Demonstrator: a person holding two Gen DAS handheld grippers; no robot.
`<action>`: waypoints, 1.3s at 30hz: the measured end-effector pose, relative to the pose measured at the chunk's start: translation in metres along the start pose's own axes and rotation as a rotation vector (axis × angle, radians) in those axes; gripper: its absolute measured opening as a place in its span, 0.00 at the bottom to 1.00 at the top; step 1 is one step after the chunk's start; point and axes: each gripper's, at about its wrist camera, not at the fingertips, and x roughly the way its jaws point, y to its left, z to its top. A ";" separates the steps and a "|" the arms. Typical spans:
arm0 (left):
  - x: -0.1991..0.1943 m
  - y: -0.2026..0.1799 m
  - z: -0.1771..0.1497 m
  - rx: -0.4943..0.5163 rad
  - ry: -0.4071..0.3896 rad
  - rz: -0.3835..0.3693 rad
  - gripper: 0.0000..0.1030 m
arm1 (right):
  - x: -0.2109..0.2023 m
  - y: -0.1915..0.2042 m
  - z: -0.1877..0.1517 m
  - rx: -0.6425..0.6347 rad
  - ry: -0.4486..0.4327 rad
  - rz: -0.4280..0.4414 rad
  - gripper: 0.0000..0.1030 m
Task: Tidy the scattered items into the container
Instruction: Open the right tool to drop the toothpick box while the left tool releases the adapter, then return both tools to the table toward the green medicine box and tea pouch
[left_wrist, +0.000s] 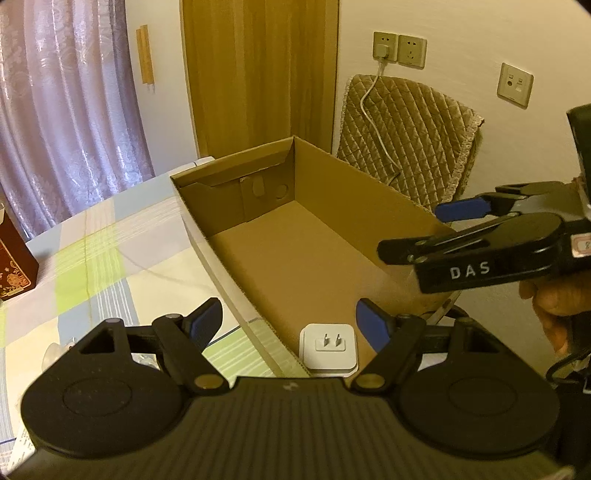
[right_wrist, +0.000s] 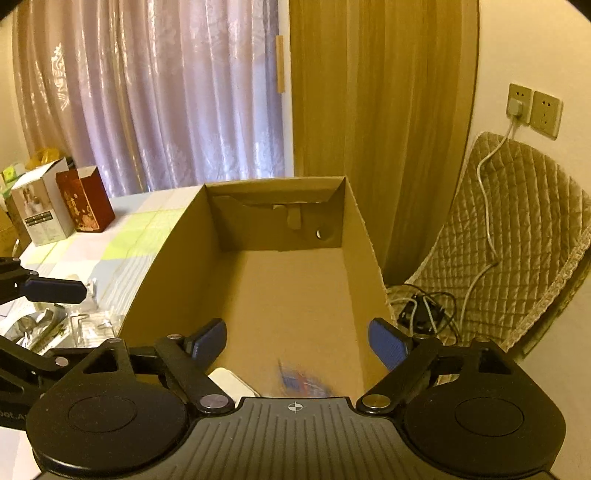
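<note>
White plug adapter (left_wrist: 330, 345) in box (left_wrist: 369, 206), between open left tongs (left_wrist: 291, 325).

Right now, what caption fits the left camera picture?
Open left gripper over a cardboard box holding a white plug.

cardboard box (right_wrist: 280, 295) open on top, floor mostly bare; only a white charger (left_wrist: 330, 346) and a blurred blue packet (right_wrist: 301, 380) at the near end. right gripper (left_wrist: 410, 230) hangs over the right wall, left gripper (left_wrist: 290, 323) spread wide above the near end. clutter (right_wrist: 62, 325) crowds the table left of the box.
</note>
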 end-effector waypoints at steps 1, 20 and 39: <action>-0.001 0.001 -0.001 -0.002 0.001 0.001 0.74 | 0.000 0.000 0.000 0.002 0.001 -0.001 0.87; -0.055 0.020 -0.032 -0.063 -0.105 0.136 0.87 | -0.052 0.017 0.001 0.016 -0.080 0.001 0.87; -0.153 0.108 -0.163 -0.331 0.052 0.316 0.99 | -0.093 0.149 -0.037 -0.105 -0.086 0.191 0.87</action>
